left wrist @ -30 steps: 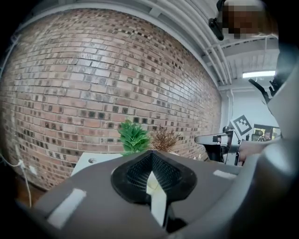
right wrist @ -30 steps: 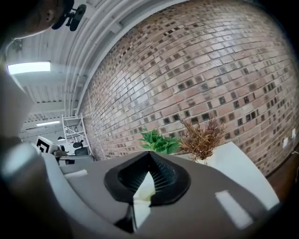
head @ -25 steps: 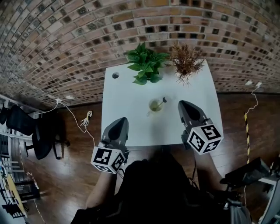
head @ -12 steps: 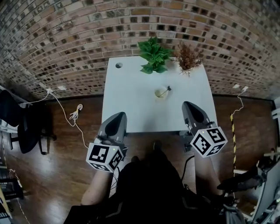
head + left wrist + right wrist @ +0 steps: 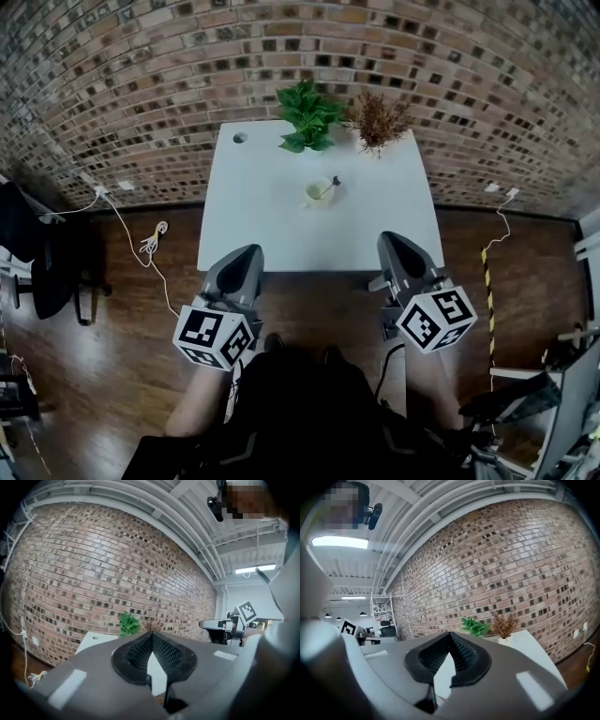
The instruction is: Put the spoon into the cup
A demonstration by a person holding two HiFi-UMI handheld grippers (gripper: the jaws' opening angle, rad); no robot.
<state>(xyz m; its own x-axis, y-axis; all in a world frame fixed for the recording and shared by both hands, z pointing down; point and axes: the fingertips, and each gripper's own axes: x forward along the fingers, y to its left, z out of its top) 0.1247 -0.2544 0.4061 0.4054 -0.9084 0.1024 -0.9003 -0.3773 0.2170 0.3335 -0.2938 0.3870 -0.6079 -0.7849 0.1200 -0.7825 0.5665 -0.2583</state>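
Left tool (image 5: 249, 251), right tool (image 5: 390, 238): closed, empty

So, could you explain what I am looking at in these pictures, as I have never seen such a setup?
There is no robot here: a person holds a two-jaw tool in each hand. The top-down picture comes from a camera on the person's head. It shows the left tool and right tool over the wooden floor, short of the white table. The other two pictures come from cameras riding on each tool, looking along its jaws toward the brick wall. On the table stand a cup with a spoon in it, a green plant and a dried plant. Both tools are shut and hold nothing.
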